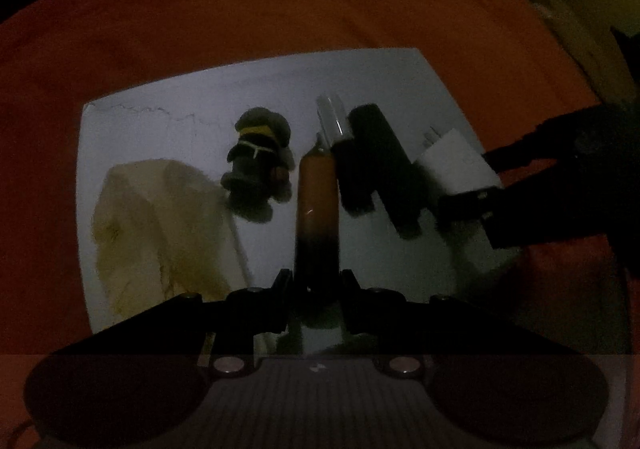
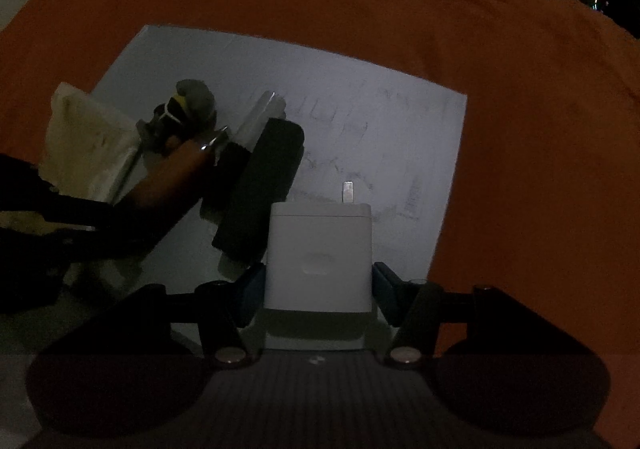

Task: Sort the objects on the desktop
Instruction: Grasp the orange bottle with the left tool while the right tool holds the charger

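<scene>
Between the left gripper's (image 1: 316, 289) closed-in fingers sits an orange-and-black marker (image 1: 317, 209), clamped. Just beside it on the white sheet (image 1: 160, 129) lie a black block (image 1: 376, 165), a plush toy (image 1: 258, 161) and a yellow cloth (image 1: 156, 229). The right gripper (image 2: 318, 297) clamps a white charger (image 2: 318, 257) beside the block.

A sheet of paper (image 1: 380, 81) lies on the tablecloth (image 1: 280, 1). In the left wrist view, a crumpled tissue (image 1: 160, 225) sits at 8 o'clock on the sheet, a plush toy (image 1: 260, 157) at its centre, a marker (image 1: 316, 205) just at the toy's 3 o'clock, a dark block (image 1: 376, 161) beside that, and a charger (image 1: 456, 161) at the block's 3 o'clock.
</scene>
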Demonstrator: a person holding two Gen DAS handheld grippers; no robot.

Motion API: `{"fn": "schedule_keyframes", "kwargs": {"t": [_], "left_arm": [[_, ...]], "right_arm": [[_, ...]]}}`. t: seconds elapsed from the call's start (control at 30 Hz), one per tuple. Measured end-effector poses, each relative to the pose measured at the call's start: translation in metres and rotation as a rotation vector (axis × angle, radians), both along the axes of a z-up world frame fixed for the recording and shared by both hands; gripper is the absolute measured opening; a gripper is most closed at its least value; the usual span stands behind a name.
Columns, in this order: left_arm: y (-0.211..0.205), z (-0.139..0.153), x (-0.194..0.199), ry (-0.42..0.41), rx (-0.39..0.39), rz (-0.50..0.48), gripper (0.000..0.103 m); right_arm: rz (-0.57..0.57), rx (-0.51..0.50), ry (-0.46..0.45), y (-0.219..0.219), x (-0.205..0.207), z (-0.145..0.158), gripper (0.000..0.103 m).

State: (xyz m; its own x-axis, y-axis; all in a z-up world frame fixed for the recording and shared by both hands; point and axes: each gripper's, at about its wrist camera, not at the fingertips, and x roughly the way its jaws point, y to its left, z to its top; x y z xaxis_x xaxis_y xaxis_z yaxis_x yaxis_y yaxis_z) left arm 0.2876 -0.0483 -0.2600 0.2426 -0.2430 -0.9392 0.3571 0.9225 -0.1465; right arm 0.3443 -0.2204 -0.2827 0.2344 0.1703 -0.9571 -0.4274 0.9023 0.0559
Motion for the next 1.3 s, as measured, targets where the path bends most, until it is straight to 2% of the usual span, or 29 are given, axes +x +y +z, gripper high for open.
{"fn": "schedule_keyframes", "kwargs": {"t": [0.2, 0.33, 0.4, 0.5, 0.63, 0.8, 0.93, 1.0, 1.17, 1.3], "left_arm": [[-0.002, -0.005, 0.001, -0.007, 0.013, -0.029, 0.021], [-0.009, 0.003, 0.003, -0.055, 0.012, -0.043, 0.029], [-0.014, 0.006, 0.007, -0.073, 0.007, -0.045, 0.036], [-0.02, 0.008, 0.015, -0.082, 0.008, -0.029, 0.037], [-0.03, 0.002, 0.025, -0.094, 0.038, -0.013, 0.042], [-0.034, -0.01, 0.034, -0.082, 0.078, 0.009, 0.043], [-0.036, -0.02, 0.035, -0.067, 0.093, 0.003, 0.039], [-0.038, -0.023, 0.035, -0.052, 0.085, -0.016, 0.022], [-0.041, -0.019, 0.028, -0.078, 0.1, -0.05, 0.021], [-0.037, -0.011, 0.023, -0.097, 0.07, -0.061, 0.021]], "right_arm": [[0.0, -0.016, 0.009, 0.006, 0.006, 0.001, 0.06], [-0.008, -0.012, 0.003, 0.005, 0.004, 0.002, 0.061], [-0.01, -0.007, -0.007, 0.006, 0.005, 0.002, 0.062], [-0.009, -0.008, -0.018, 0.006, 0.008, 0.004, 0.063], [-0.015, -0.013, -0.017, 0.009, 0.014, 0.0, 0.066], [-0.002, -0.026, -0.007, 0.011, 0.018, -0.005, 0.066], [0.0, -0.019, -0.001, 0.01, 0.019, -0.006, 0.064], [0.005, -0.018, -0.001, 0.011, 0.018, -0.006, 0.061], [0.002, -0.024, -0.008, 0.009, 0.018, -0.004, 0.06], [-0.005, -0.009, -0.021, 0.005, 0.017, 0.002, 0.059]]}}
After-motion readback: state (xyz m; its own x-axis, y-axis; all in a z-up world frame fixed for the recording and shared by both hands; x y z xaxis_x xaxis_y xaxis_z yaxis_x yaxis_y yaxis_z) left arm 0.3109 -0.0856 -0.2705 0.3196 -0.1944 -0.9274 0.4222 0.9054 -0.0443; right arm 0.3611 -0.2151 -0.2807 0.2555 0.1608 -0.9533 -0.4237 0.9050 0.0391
